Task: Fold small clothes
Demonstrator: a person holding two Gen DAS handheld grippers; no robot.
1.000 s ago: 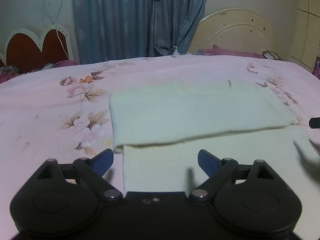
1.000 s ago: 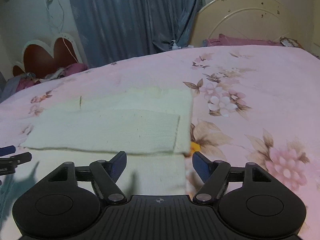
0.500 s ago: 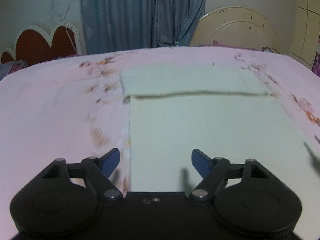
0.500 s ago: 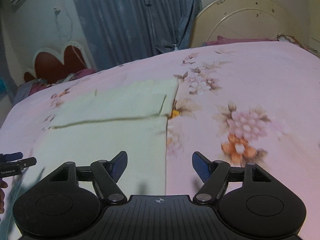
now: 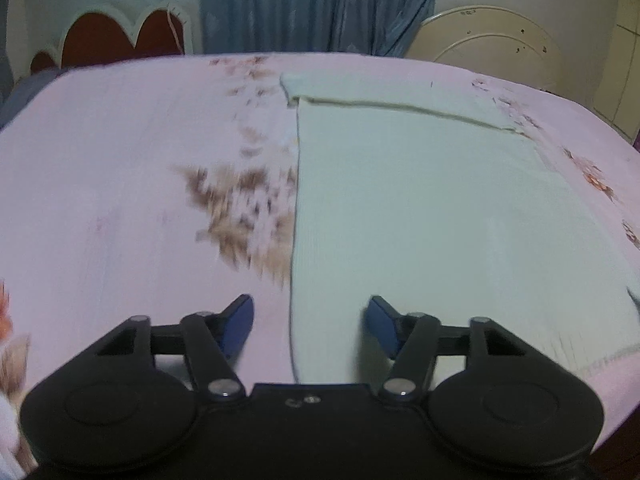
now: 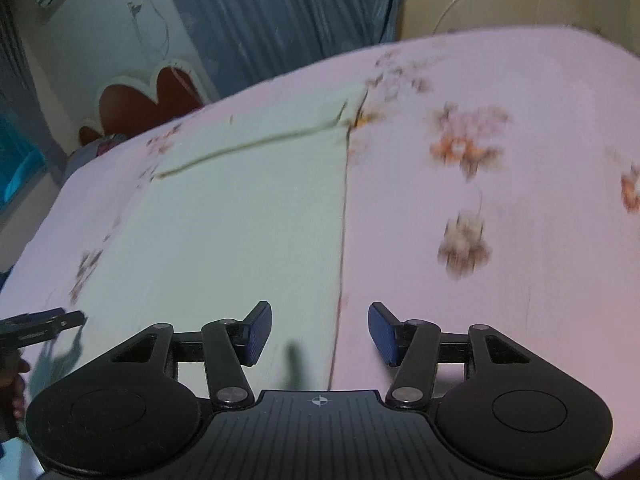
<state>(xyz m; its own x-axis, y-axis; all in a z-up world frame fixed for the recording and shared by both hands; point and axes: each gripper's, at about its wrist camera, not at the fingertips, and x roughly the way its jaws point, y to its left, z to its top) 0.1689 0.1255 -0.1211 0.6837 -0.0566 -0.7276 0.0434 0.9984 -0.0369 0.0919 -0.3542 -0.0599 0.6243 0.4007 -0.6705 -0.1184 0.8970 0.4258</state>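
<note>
A pale cream garment (image 5: 420,208) lies flat on the pink floral bedsheet (image 5: 120,184), with its far end folded over into a band. It also shows in the right wrist view (image 6: 248,220). My left gripper (image 5: 310,324) is open and empty, above the garment's near left edge. My right gripper (image 6: 320,330) is open and empty, above the garment's near right edge. The left gripper's tip (image 6: 48,326) shows at the left of the right wrist view.
Blue curtains (image 5: 320,4) hang behind the bed. A red heart-shaped headboard (image 5: 108,36) stands at the back left and a cream round headboard (image 5: 492,44) at the back right. A blue bin (image 6: 16,160) sits at the far left.
Both grippers have pulled back from the folded band toward the garment's near end. The views are blurred by the motion. Both stay open and empty.
</note>
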